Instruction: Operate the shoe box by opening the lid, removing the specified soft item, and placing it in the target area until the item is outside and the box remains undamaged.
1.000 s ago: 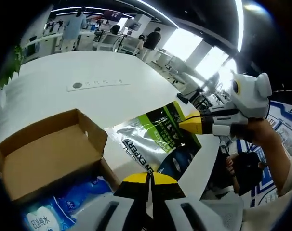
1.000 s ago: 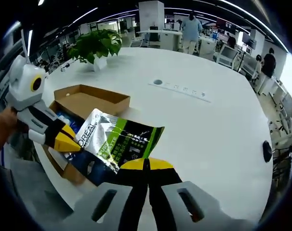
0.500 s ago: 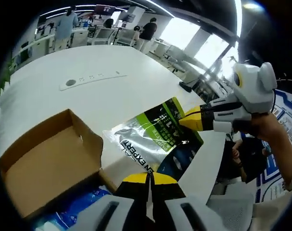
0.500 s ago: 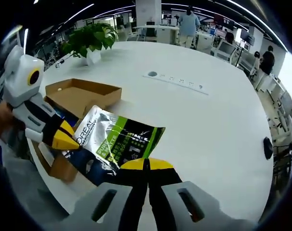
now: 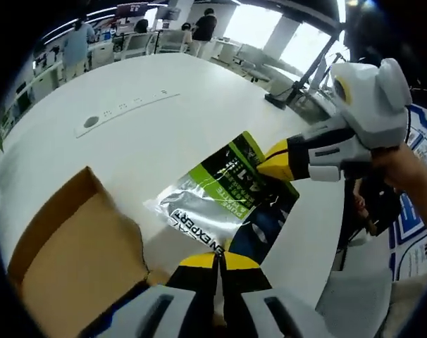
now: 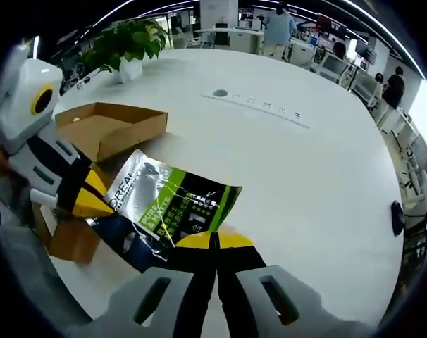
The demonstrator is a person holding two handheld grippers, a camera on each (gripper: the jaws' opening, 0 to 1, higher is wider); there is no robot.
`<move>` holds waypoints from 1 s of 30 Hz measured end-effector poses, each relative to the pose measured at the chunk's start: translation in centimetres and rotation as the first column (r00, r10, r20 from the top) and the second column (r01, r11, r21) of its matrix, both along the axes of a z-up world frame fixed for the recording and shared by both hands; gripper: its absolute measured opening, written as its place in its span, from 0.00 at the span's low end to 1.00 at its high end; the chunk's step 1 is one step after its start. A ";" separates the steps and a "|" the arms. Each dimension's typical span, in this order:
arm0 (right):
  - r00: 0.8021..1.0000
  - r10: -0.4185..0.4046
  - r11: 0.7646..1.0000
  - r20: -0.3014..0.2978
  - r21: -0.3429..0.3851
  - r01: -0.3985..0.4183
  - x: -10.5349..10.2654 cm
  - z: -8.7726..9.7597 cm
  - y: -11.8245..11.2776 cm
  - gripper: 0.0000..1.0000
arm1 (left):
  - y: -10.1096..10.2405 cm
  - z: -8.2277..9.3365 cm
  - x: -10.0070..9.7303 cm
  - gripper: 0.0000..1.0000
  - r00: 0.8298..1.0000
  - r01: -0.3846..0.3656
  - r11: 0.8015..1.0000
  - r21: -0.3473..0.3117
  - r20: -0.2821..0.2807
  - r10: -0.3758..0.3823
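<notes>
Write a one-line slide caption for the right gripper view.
Both grippers, right and left, hold a silver-green pouch over the white table, beside the open cardboard box.

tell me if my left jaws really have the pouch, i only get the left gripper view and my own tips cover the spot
Observer: Yes. In the right gripper view the left gripper is shut on the pouch at its silver end, beside the lettering.
Operator: and the other end
Observer: The right gripper is shut on the opposite edge, below the green panel.
Operator: anything past the box i should know about
Observer: A potted plant stands on the table beyond the open cardboard box.
</notes>
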State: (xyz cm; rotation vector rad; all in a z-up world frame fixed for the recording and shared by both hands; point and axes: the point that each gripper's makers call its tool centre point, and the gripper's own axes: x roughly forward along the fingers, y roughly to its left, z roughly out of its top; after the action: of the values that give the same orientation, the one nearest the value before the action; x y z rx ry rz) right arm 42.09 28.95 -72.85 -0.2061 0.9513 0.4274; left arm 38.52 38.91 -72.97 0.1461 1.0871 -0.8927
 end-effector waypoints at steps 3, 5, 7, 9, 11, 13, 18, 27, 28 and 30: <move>1.000 0.002 1.000 -0.002 -0.003 -0.002 0.3 -0.6 0.0 0.00 | -0.1 -0.7 0.1 0.01 1.000 0.025 0.999 0.030 0.003 -0.025; 1.000 0.001 1.000 -0.003 -0.005 -0.001 0.5 -0.9 0.0 0.00 | -0.3 -1.1 0.2 0.01 0.999 0.042 0.998 0.045 0.003 -0.042; 1.000 -0.001 1.000 -0.001 -0.006 0.001 0.6 -1.3 -0.1 0.00 | -0.4 -1.5 0.3 0.01 0.998 0.063 0.996 0.063 0.007 -0.063; 1.000 -0.017 1.000 -0.007 0.001 0.017 0.8 -1.6 -0.3 0.00 | -0.4 -1.6 0.5 0.01 0.997 0.077 0.994 0.081 0.020 -0.079; 0.999 -0.031 0.999 -0.012 0.022 0.032 0.8 -1.9 -0.2 0.00 | -0.3 -1.7 0.7 0.01 0.995 0.090 0.991 0.103 0.021 -0.093; 0.999 -0.039 0.999 -0.016 0.028 0.039 0.9 -2.2 -0.3 0.00 | -0.1 -1.8 1.2 0.01 0.987 0.136 0.980 0.147 0.063 -0.147; 0.999 -0.042 0.999 -0.021 0.019 0.042 0.9 -2.9 -0.1 0.00 | -0.4 -2.1 1.2 0.01 0.969 0.209 0.954 0.214 0.087 -0.231; 0.997 -0.068 0.997 -0.028 0.029 0.069 1.1 -3.8 -0.9 0.00 | -1.1 -3.2 1.0 0.02 0.959 0.252 0.942 0.222 0.072 -0.274; 0.997 -0.069 0.997 -0.029 0.029 0.070 1.1 -3.8 -0.9 0.00 | -1.2 -3.4 1.0 0.02 0.956 0.262 0.937 0.230 0.072 -0.285; 0.997 -0.067 0.997 -0.029 0.029 0.068 1.1 -4.0 -0.9 0.00 | -1.2 -3.7 1.0 0.02 0.954 0.268 0.932 0.243 0.069 -0.293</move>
State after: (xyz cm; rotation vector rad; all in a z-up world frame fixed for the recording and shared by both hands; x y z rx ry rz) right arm 43.15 28.09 -76.85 -0.1401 0.9762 0.3828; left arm 39.49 37.71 -76.68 0.5494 1.0856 -0.9990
